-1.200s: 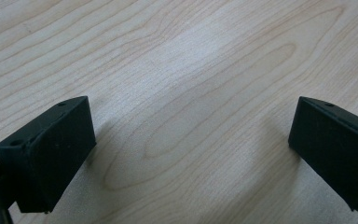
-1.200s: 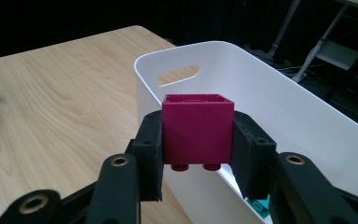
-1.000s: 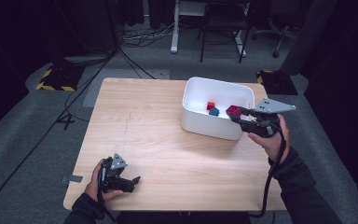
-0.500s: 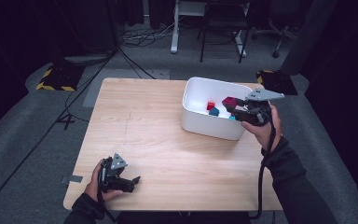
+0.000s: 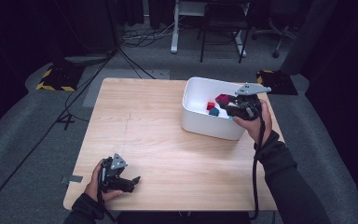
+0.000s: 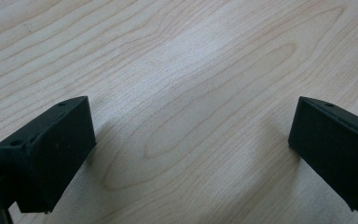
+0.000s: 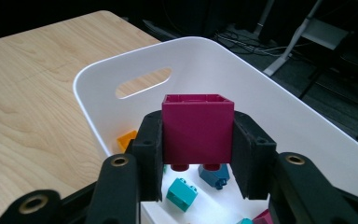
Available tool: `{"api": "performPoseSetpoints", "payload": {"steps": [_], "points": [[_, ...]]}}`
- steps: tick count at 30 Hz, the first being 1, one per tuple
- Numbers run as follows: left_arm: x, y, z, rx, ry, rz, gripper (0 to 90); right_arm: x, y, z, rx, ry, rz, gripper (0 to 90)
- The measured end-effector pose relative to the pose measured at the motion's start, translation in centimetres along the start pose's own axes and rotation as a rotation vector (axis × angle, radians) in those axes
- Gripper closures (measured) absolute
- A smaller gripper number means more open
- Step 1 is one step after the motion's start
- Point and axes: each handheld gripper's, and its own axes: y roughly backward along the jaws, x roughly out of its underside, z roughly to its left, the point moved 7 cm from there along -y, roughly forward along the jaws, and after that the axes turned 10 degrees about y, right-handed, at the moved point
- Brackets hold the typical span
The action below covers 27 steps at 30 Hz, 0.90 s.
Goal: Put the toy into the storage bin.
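Magenta plastic building block, square w/ hollow top point(image 7: 198, 127), sits clamped betw. the two black jaws of the right gripper point(image 7: 198, 154); pads press its two opp. sides, studs pointing down; in the high view same block point(image 5: 223, 99) hangs over the inside of the white plastic bin w/ slot handles point(image 5: 200, 122), above the loose bricks.

Step in hand looks like dropping it into the bin; to do it well: keep the block well inside the rim, not over the wall; lower a bit so it doesn't bounce out; spread the jaws evenly so it falls flat, studs down; aim for a bare patch of the bin floor, away from the teal brick point(image 7: 182, 193), dark blue brick point(image 7: 214, 176) & orange brick point(image 7: 127, 139) near the far wall; then pull back w/o catching the rim.

Left gripper point(image 5: 119, 178) lies idle at the near-left corner, held by the left hand point(image 5: 99, 183); its jaws stand wide apart w/ nothing betw. them, just bare wood point(image 6: 186, 112) in the left gripper view.

Surface: light wood-grain table point(image 5: 144, 121), square-ish, bin at its far-right part, rest bare; right hand point(image 5: 254, 122) & dark sleeve come in from the near-right.

Room: dim, grey carpet; black-yellow hazard-striped floor plates point(image 5: 52, 83) left & right of the table; cables point(image 5: 135, 39) trail over the floor; white desk legs & a chair base at the back.
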Motion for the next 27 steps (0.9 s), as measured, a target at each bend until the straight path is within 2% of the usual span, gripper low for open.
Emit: {"api": "performPoseSetpoints", "payload": {"steps": [10,19,20,21,27], "points": [[0.01,0.01,0.01,0.000,-0.002,0.001,0.6,0.16,-0.96,-0.44,0.008,-0.027,0.029,59.1],[0.00,0.00,0.00,0.000,0.000,0.000,0.6,0.39,-1.01,-0.53,0.023,-0.022,0.055,55.2],[-0.01,-0.02,-0.01,0.001,0.001,-0.003,0.6,0.39,-0.98,-0.47,0.019,-0.027,0.054,55.2],[0.00,-0.01,-0.01,0.001,0.000,-0.001,0.6,0.41,-0.98,-0.53,0.017,-0.010,0.052,55.2],[0.00,-0.01,0.00,0.000,0.000,-0.002,0.6,0.29,-1.00,-0.28,0.012,-0.019,0.048,54.6]]}}
